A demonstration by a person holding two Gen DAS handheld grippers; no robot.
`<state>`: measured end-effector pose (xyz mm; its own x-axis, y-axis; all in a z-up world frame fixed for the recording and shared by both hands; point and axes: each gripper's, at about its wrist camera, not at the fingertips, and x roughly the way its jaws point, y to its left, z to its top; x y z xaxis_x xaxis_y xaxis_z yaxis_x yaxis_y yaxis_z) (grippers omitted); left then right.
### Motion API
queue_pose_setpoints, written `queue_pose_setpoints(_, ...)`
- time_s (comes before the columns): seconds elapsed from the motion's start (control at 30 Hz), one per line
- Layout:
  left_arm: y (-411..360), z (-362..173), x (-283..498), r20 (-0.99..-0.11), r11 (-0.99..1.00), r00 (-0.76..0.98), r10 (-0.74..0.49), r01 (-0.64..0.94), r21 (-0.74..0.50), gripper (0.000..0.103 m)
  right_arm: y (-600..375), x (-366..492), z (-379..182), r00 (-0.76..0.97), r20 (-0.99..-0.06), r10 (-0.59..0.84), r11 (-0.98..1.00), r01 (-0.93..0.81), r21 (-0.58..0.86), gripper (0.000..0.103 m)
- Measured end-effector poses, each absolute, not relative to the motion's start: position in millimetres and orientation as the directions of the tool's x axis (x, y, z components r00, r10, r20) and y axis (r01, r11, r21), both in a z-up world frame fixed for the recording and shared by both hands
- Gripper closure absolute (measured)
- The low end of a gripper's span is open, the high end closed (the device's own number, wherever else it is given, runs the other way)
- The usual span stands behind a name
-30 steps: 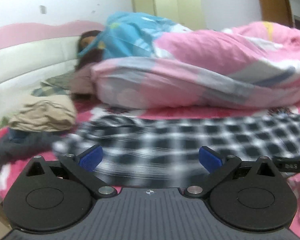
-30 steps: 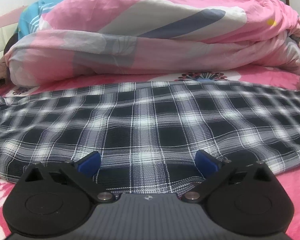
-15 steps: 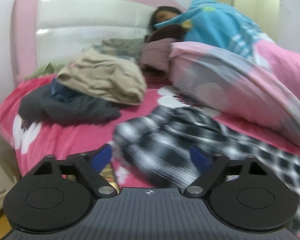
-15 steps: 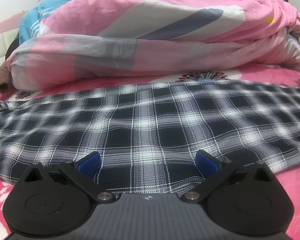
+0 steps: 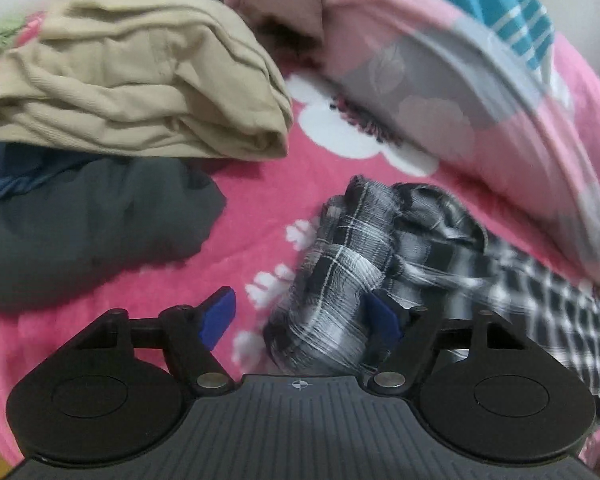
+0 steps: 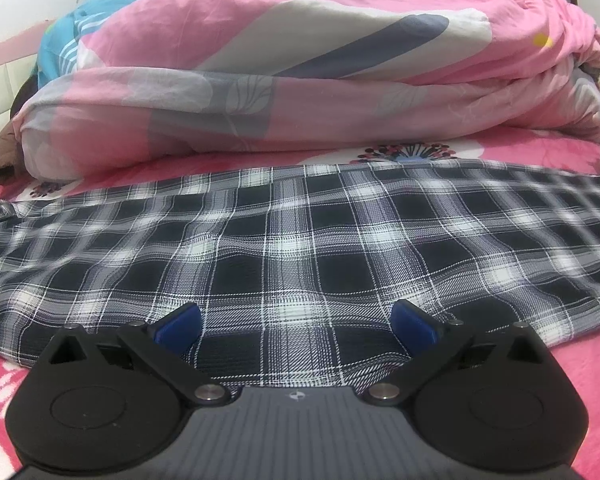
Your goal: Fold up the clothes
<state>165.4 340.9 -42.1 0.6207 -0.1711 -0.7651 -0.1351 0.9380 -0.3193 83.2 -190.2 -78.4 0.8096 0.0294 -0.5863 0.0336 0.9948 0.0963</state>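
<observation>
The plaid shirt (image 6: 300,248) lies spread flat across the pink floral bedspread (image 5: 260,208), just in front of the rolled pink duvet (image 6: 260,80); in the left wrist view its bunched sleeve end (image 5: 340,280) sits at about five o'clock from the beige folded garment (image 5: 132,80), and at three o'clock from the dark grey garment (image 5: 92,232).

The left gripper (image 5: 300,316) has just been narrowing its jaws; the sleeve bunch lies between them and brushes the right pad, while the left pad stands clear of it, so nothing is clamped yet. The right gripper (image 6: 296,324) hovers with its jaws wide apart over the shirt's near hem, holding nothing.

The likely trouble: the bunch sits off-centre in the left jaws, so a close from here could pinch only one loose layer and let the rest slide out; it could also catch the bedspread underneath and drag it along; with the right gripper not pinning the hem, a pull on the sleeve may skew the flat body.

No container shows in either view; the clothes rest directly on the bed.
</observation>
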Motion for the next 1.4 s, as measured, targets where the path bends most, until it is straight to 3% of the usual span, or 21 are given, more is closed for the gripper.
queue_pose_setpoints(0.37,352.0,-58.6,206.3,-0.803,0.913,0.499,-0.326,-0.053,-0.403,0.022,-189.3,82.8,-79.6,0.810,-0.585,0.028,0.995,0.036,0.097,0.000)
queue_pose_setpoints(0.47,349.4,-55.4,207.6,-0.814,0.921,0.487,-0.316,-0.049,-0.387,0.032,-188.9,82.6,-79.8,0.811,-0.585,0.028,0.995,0.036,0.097,0.000)
queue_pose_setpoints(0.53,345.1,-51.9,209.4,-0.817,0.921,0.478,-0.323,-0.039,-0.387,0.054,-188.7,82.2,-79.8,0.811,-0.585,0.027,0.995,0.036,0.097,0.000)
queue_pose_setpoints(0.77,327.0,-48.7,207.6,-0.836,0.951,0.491,-0.245,-0.046,-0.305,0.068,-189.2,81.0,-80.4,0.814,-0.581,0.032,0.994,0.036,0.105,0.000)
queue_pose_setpoints(0.9,326.0,-37.7,203.7,-0.825,0.946,0.514,-0.233,-0.079,-0.316,0.087,-191.3,80.5,-80.7,0.816,-0.576,0.041,0.992,0.033,0.119,0.000)
queue_pose_setpoints(1.2,276.3,20.2,193.8,-0.821,0.984,0.555,-0.135,-0.024,-0.178,0.090,-200.0,77.4,-81.6,0.829,-0.554,0.080,0.984,0.023,0.177,0.000)
queue_pose_setpoints(1.4,200.5,68.1,184.1,-0.809,0.993,0.578,-0.107,0.097,-0.062,0.090,-209.9,75.4,-82.7,0.841,-0.528,0.122,0.970,0.013,0.245,0.000)
